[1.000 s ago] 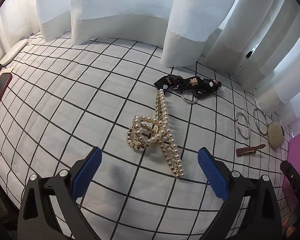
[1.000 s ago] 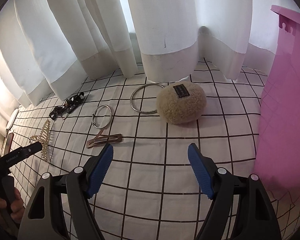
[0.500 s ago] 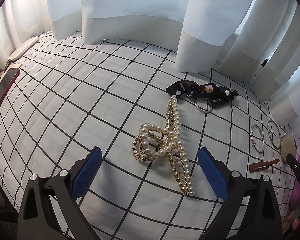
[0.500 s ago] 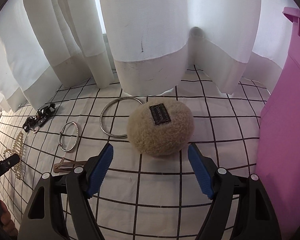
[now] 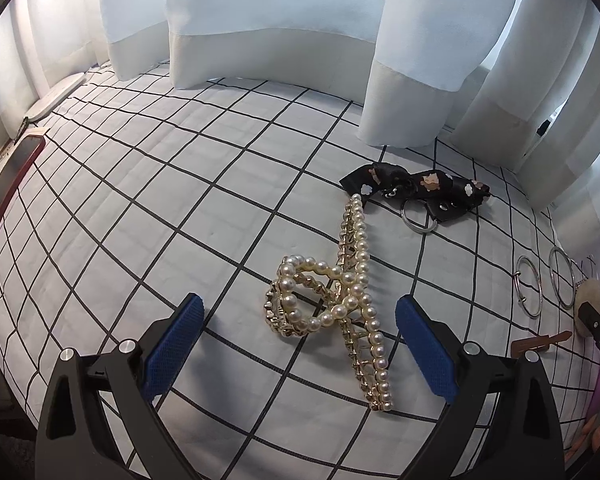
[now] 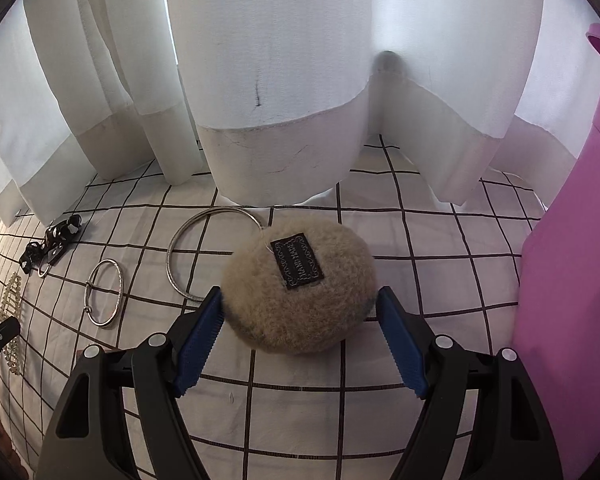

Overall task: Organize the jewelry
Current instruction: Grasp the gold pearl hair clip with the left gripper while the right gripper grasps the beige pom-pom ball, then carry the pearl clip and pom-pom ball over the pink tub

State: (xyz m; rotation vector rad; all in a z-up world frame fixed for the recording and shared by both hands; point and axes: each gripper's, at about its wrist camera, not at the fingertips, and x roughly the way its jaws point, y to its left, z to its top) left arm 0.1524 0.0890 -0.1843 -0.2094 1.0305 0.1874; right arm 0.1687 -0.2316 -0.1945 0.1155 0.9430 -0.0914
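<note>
A gold pearl hair claw (image 5: 336,300) lies on the checked cloth between the fingers of my open left gripper (image 5: 300,320). A black patterned bow with a ring (image 5: 416,192) lies beyond it. In the right wrist view a beige fluffy round pouch (image 6: 300,292) with a black label sits between the fingers of my open right gripper (image 6: 300,320), whose pads stand close to its sides. A large silver bangle (image 6: 204,256) and a smaller bangle (image 6: 104,296) lie left of the pouch. A brown hair clip (image 5: 540,344) lies right of the claw.
A pink bin (image 6: 572,280) stands close on the right. White curtains (image 6: 280,80) hang along the far edge. A red-edged phone (image 5: 8,188) and a white object (image 5: 56,96) lie at the far left of the cloth.
Both grippers have moved forward. The pouch now sits between the right fingers, and the pearl claw sits between the left fingers. Both stay open.
</note>
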